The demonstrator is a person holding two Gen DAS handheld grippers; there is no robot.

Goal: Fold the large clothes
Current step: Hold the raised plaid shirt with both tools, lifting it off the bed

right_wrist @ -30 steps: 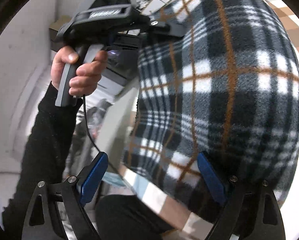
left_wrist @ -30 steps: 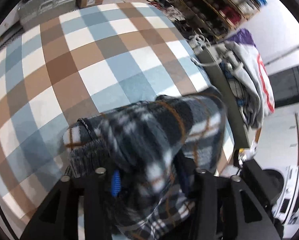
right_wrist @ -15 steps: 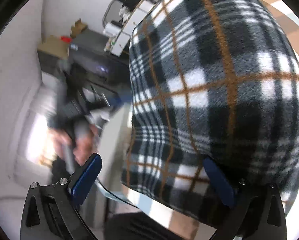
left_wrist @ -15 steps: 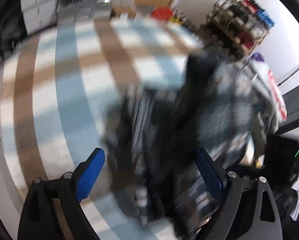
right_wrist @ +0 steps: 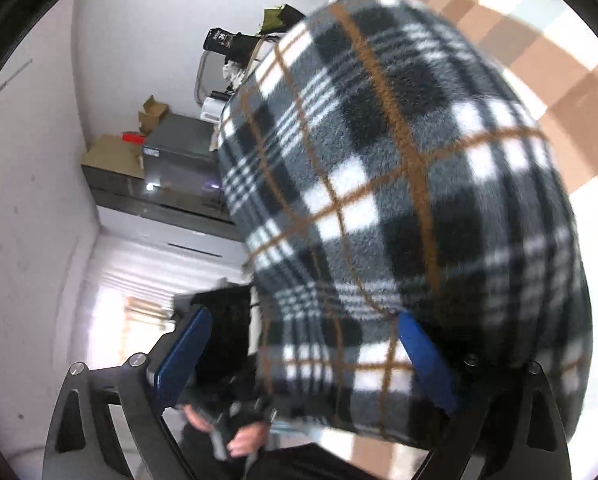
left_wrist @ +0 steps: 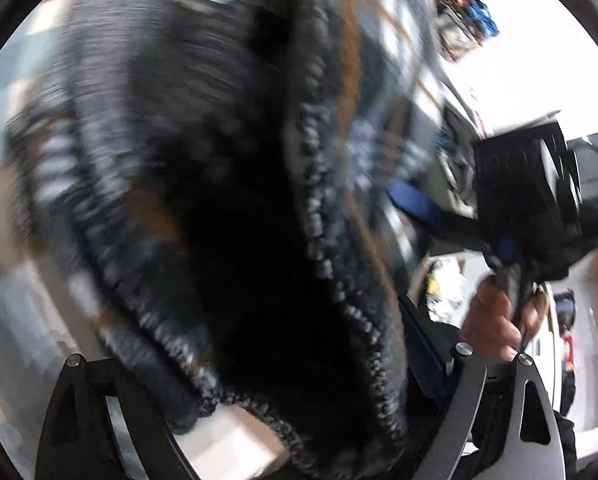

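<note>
1. Plaid fleece garment [right_wrist: 399,208], black, grey and white with orange lines, bulging across most of the right wrist view, lifted in front of the checked surface [right_wrist: 539,52].
2. Right gripper [right_wrist: 303,356] spread wide apart, blue pads showing; fleece draped over the right-hand pad [right_wrist: 427,364], left-hand pad bare and clear of the cloth.
3. Left gripper [left_wrist: 267,396] mostly buried under dark, motion-blurred fleece [left_wrist: 227,184] with a nubbly stitched edge; one blue pad glimpsed at the right, other side hidden, so cannot tell whether apart or clamped.
4. Checked surface in brown, white and pale blue squares, visible upper right behind the garment and in smeared patches along the left wrist view's left side.
5. White walls; grey cabinet [right_wrist: 179,152] with cardboard boxes [right_wrist: 111,152] on a dark counter; bright window lower left.
6. Right hand [left_wrist: 499,320] gripping the other tool's handle, seen at the right of the left wrist view; cluttered shelf [left_wrist: 467,12] blurred at upper right.
</note>
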